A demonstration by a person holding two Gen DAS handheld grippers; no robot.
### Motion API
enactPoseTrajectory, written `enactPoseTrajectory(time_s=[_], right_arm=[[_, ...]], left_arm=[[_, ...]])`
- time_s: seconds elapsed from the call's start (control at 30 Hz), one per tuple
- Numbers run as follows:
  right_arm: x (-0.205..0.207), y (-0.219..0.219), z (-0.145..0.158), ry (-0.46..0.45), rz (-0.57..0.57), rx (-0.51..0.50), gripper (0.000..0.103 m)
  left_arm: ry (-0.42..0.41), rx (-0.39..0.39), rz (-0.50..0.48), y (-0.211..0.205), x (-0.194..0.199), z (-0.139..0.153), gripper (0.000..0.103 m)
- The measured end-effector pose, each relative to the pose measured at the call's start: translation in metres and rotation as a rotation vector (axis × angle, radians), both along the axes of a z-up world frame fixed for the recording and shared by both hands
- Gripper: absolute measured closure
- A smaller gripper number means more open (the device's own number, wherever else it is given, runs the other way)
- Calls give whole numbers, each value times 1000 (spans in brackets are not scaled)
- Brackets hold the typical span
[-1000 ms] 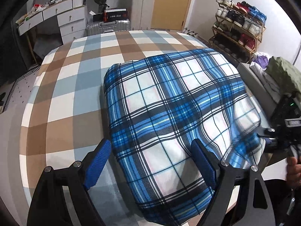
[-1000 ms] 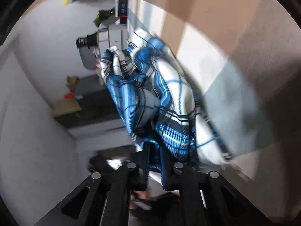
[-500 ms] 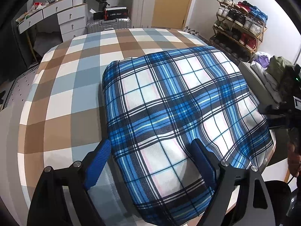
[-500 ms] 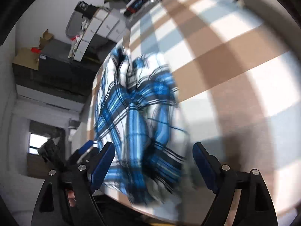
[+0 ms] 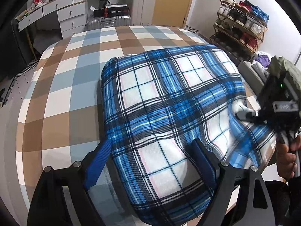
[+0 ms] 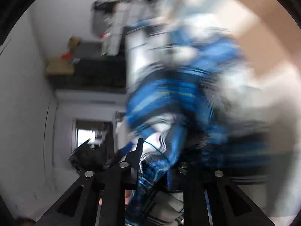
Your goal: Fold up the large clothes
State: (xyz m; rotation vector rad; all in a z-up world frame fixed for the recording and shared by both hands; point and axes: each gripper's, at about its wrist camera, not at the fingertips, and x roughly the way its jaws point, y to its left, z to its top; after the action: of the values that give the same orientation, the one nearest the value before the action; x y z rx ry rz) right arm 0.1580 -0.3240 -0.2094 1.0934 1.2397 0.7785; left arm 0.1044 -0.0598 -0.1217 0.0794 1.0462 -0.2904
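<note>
The right gripper (image 6: 156, 169) grips the plaid garment (image 5: 169, 113) at 3 o'clock of the open left gripper (image 5: 150, 162).

A bed (image 5: 62, 86) covered in brown, grey-blue and white checks is seen filling the middle of the left wrist view. At the far left, a white drawer unit (image 5: 62, 17) with clutter on top is set against the wall. A silver suitcase (image 5: 108, 20) lies beyond the bed's far edge, with a white suitcase (image 5: 144, 0) upright behind it, beside a wooden door (image 5: 173, 1). At the far right, a shoe rack (image 5: 242, 30) filled with shoes is placed against the white wall
</note>
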Motion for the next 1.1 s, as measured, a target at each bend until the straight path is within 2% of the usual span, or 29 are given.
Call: enactPoseTrajectory(time_s=[0.07,0.13,0.23,0.33,0.4,0.43,0.5,0.57,0.63,0.7,0.83,0.87,0.93,1.0,1.07,1.1], right_arm=[[-10,-24,-23,63,-32,22,85],[-22,-41,-27,56,-40,18,88],[-38,-54,-7,-28,-11,-142,82],[-46,-56,44,-185,7,-375,81],[-48,-48,80,-305,14,-450,81],[-46,-38,106,-385,8,-540,76],[-40,-11,141,-514,-6,-732,66],[-24,17,160,-602,19,-879,63],[1,49,158,-620,94,-919,63],[30,85,143,-608,166,-983,67],[67,117,77,-504,280,-1245,69],[67,107,69,-480,301,-1244,71],[66,100,66,-507,293,-1223,70],[64,95,69,-497,299,-1202,70],[63,88,80,-444,279,-1162,69],[55,85,94,-460,261,-1151,71]], left_arm=[[2,9,-2,-2,0,0,19],[-2,14,-3,-4,0,0,19],[-2,10,1,-4,0,1,19],[-2,10,0,-5,-1,0,19],[-7,20,-3,-7,-1,-1,19],[-7,24,-4,-8,-1,-1,19],[-10,34,-4,-10,-1,-3,19],[-16,44,-7,-12,-2,-5,19],[-30,50,-23,-14,-3,-5,19],[-35,47,-41,-14,-3,-5,19],[-18,1,-72,-12,-1,-2,19],[-17,0,-83,-12,-1,1,19],[-23,-18,-108,-12,-4,7,19],[-55,-80,-163,-12,-12,20,19],[-66,-95,-209,-18,-18,23,19],[-51,-97,-236,-23,-19,20,19]])
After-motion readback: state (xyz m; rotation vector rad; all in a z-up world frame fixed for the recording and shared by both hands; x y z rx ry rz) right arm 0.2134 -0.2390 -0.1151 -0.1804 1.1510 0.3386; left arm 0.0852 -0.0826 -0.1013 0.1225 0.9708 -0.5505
